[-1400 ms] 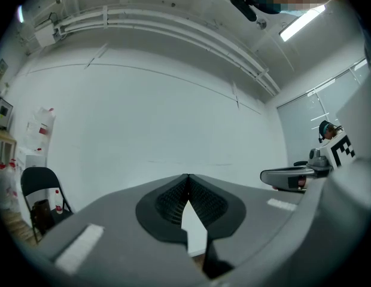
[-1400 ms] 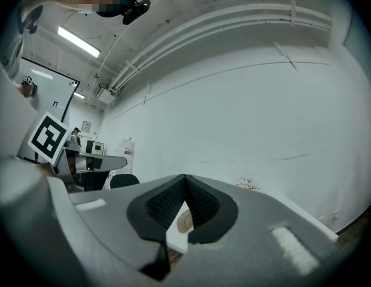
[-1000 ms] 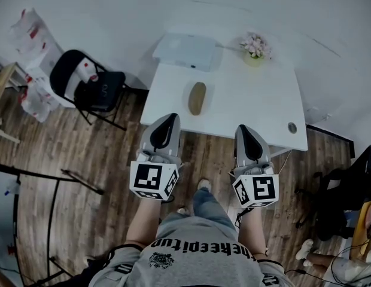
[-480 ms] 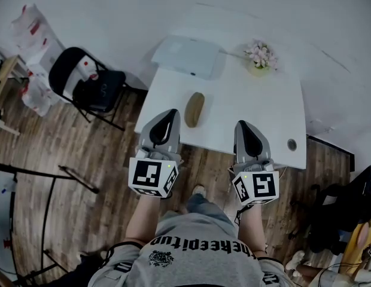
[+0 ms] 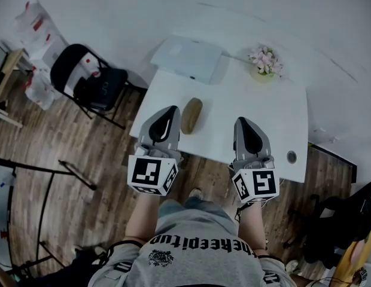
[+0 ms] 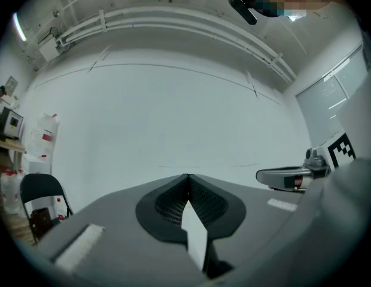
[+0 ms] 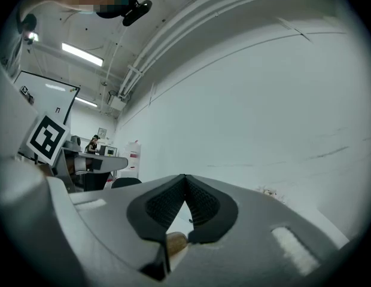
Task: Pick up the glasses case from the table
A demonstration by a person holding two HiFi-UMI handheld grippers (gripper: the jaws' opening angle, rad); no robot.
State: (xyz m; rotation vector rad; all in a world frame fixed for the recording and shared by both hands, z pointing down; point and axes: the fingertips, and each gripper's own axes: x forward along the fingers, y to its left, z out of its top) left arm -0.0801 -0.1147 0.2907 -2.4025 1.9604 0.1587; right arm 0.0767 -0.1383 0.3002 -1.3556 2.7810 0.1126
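Brown glasses case point(image 5: 191, 115) laid on white tabletop point(image 5: 260, 130) near its front edge, left tool point(image 5: 172, 109) seen just beside it, right tool point(image 5: 241, 121) further off, both tools held closed, nothing gripped.

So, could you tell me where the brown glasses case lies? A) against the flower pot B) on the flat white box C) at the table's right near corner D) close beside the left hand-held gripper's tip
D: the head view shows the glasses case on the bare table, just beside the left hand-held gripper.
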